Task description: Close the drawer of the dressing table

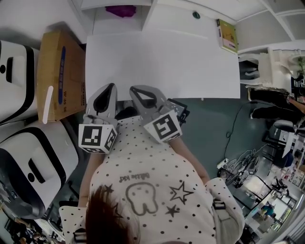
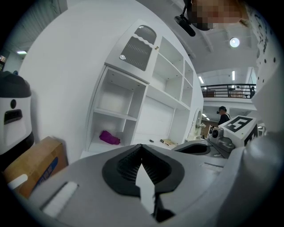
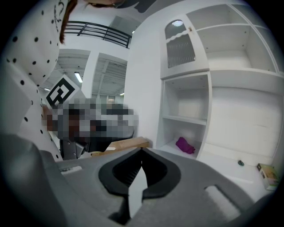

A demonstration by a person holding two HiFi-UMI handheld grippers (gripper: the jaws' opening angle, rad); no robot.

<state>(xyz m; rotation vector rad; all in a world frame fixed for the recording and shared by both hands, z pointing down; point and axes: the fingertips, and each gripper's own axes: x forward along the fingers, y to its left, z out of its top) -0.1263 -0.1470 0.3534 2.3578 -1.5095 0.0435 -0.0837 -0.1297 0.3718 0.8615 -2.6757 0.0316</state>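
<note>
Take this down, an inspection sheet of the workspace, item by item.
Surface: white dressing table top, mostly bare.
Job's things: drawer not made out in any view.
Clutter: purple bundle in a shelf niche; small box at the far right corner.
Grippers: left gripper and right gripper both shut, empty, near the table's front edge.
Cables: loose cables on the floor at right.
Surroundings: cardboard box and white machines at left.

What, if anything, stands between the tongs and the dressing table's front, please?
Nothing visible does. The left tongs and right tongs, both shut and empty, have their tips at the dressing table's near edge; the cardboard box stands aside at its left.
</note>
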